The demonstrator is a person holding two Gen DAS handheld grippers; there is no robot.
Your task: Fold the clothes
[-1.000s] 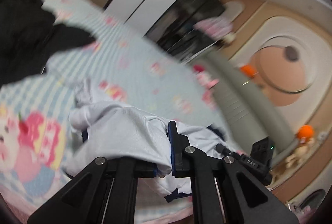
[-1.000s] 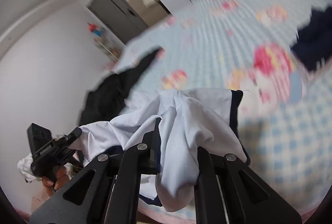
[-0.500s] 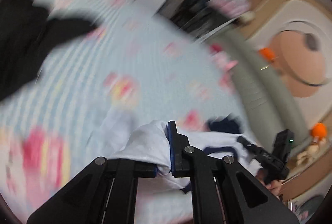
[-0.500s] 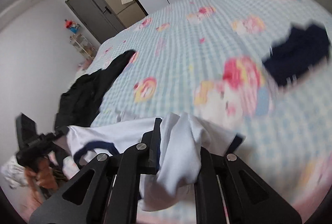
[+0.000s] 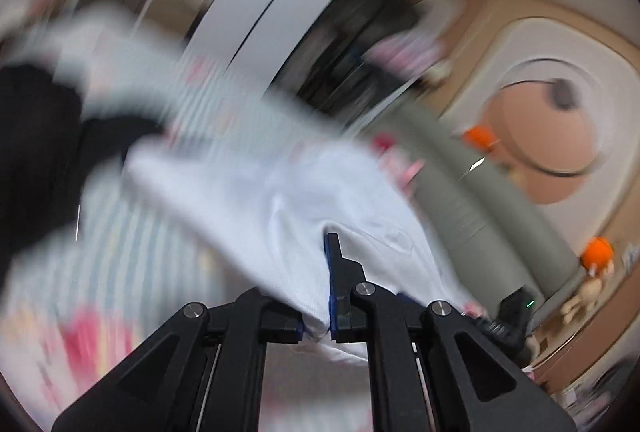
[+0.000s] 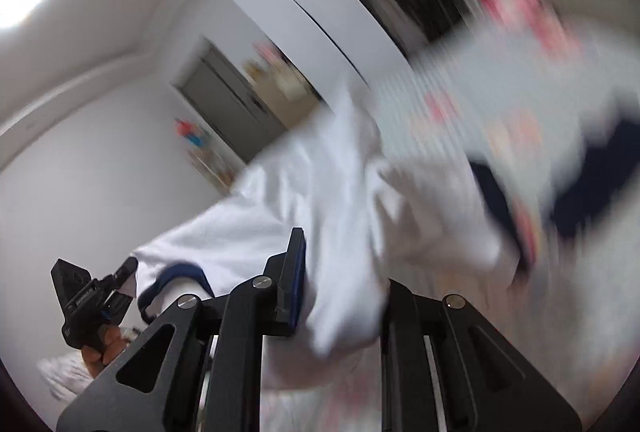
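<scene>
A white shirt with navy trim [image 5: 304, 207] hangs in the air between my two grippers, above the bed. My left gripper [image 5: 320, 296] is shut on one edge of it. My right gripper [image 6: 340, 280] is shut on another part of the same shirt [image 6: 320, 199], and the cloth covers its right finger. The shirt's navy collar [image 6: 180, 272] shows near the other gripper [image 6: 86, 300] at the lower left of the right wrist view. Both views are blurred by motion.
The bed has a light blue checked sheet with pink cartoon prints [image 5: 132, 256]. A black garment [image 5: 40, 151] lies at its left side. A dark navy garment [image 6: 592, 183] lies on the bed at the right. A grey padded headboard [image 5: 480, 207] and white wardrobes [image 6: 320, 15] stand behind.
Both grippers have swung upward with the shirt, which has spread wider and lifted off the bed. The views now tilt toward the walls and wardrobes.
</scene>
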